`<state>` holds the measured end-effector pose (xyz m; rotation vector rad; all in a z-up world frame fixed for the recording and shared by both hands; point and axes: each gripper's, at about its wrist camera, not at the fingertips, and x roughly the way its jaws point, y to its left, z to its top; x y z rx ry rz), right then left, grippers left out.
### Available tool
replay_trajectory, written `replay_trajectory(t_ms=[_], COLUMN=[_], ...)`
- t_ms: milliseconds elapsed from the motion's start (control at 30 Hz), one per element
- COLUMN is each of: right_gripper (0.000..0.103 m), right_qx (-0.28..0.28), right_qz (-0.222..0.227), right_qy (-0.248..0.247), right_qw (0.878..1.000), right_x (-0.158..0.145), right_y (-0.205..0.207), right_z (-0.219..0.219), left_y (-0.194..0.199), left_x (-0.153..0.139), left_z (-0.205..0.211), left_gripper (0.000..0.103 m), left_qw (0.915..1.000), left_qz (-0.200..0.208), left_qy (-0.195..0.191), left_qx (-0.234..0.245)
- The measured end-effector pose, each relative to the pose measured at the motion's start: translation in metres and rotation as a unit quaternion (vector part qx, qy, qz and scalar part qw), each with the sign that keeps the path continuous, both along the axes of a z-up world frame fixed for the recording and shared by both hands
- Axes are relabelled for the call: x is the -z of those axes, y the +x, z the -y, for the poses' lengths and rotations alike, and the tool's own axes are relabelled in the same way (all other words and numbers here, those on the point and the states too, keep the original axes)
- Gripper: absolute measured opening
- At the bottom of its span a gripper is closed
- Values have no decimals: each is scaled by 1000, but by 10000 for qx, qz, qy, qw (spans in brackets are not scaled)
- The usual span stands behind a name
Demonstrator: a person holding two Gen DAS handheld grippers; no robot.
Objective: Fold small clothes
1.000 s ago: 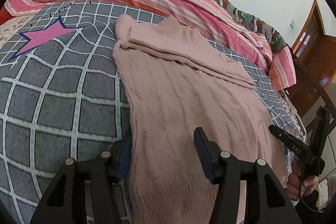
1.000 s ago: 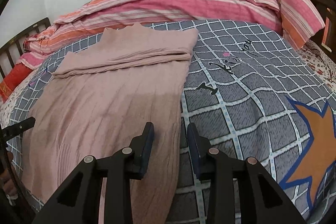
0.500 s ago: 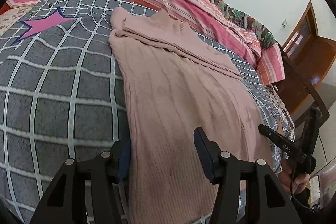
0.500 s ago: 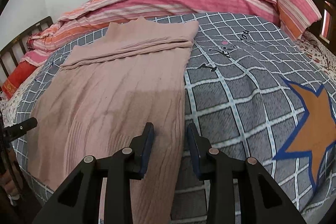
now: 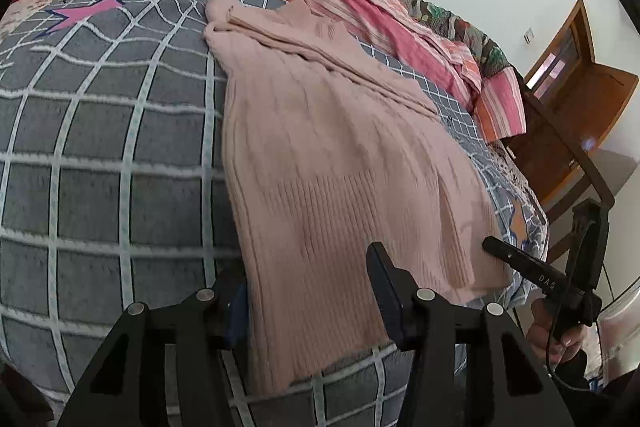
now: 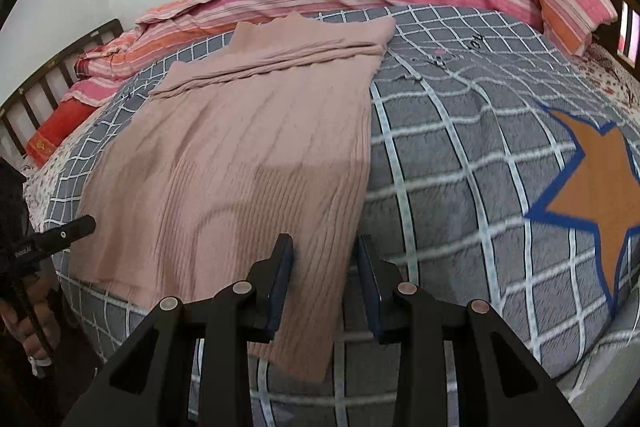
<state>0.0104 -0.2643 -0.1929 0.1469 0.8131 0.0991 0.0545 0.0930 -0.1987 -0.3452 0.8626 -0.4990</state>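
Pink ribbed knit sweater [image 5: 320, 163] spread flat on grey checked bedspread [image 5: 100, 147], hem at near edge. Left gripper [image 5: 308, 291] wide open, right gripper [image 6: 324, 279] part open, each straddling a hem corner, gripping nothing.

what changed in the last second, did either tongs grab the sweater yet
No grab yet. Both the left tongs and the right tongs pulled back toward the near edge of the bed, so the hem of the pink sweater now shows in both views. The jaws stayed open, straddling the hem corners. The sweater lies as before on the grey checked blanket.
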Motion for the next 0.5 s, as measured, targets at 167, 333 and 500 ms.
replay_trajectory(t_ms=[167,333,500], right_gripper=[32,32,24], right_qx=[-8,-86,-164], right_qz=[-83,-185,-147], right_qy=[171,154,191], right_qw=[9998,9997,9996], right_x=[6,13,14], right_y=[-8,-11,-18], right_z=[2,-3,-6], left_y=[-8,-14,-21], left_x=[2,5,8], left_z=[-5,-5,-5], left_gripper=[44,33,20], left_qw=[10000,10000,9999], left_qz=[-31,-50,-150], left_qy=[-59,-32,-63], left_qx=[-51,-78,48])
